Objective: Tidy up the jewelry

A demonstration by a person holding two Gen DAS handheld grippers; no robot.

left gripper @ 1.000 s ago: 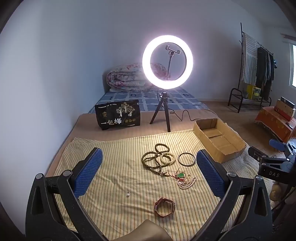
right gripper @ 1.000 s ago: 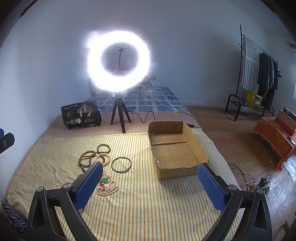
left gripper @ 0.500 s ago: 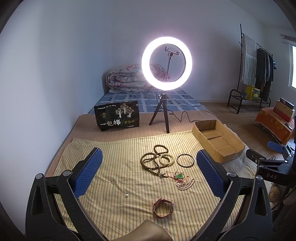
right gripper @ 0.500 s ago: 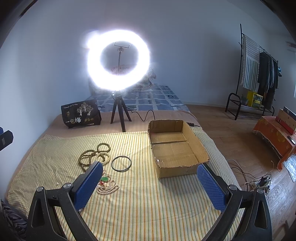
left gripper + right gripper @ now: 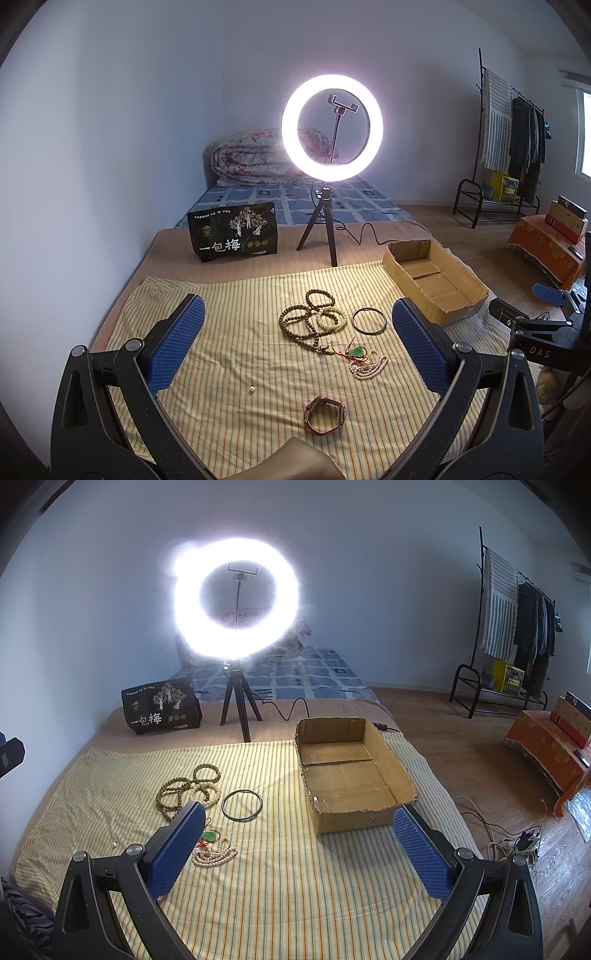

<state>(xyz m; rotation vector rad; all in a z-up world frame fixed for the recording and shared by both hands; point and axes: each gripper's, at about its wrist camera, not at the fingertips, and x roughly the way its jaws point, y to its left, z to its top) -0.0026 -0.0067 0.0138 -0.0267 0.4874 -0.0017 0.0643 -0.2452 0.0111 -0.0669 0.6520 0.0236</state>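
Hovering both grippers, left gripper [image 5: 297, 345] and right gripper [image 5: 299, 849] fingers wide, holding nothing | jewelry on striped cloth [image 5: 229, 332]: bead strands [image 5: 312, 321], bangle [image 5: 242, 805], watch [image 5: 325, 413]; cardboard box [image 5: 351, 775] empty | risk I see: tangled strands dragging pendant [image 5: 356, 352] along.

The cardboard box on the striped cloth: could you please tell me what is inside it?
The cardboard box shows only bare floor flaps; no jewelry inside. The strip behind its near wall is hidden.
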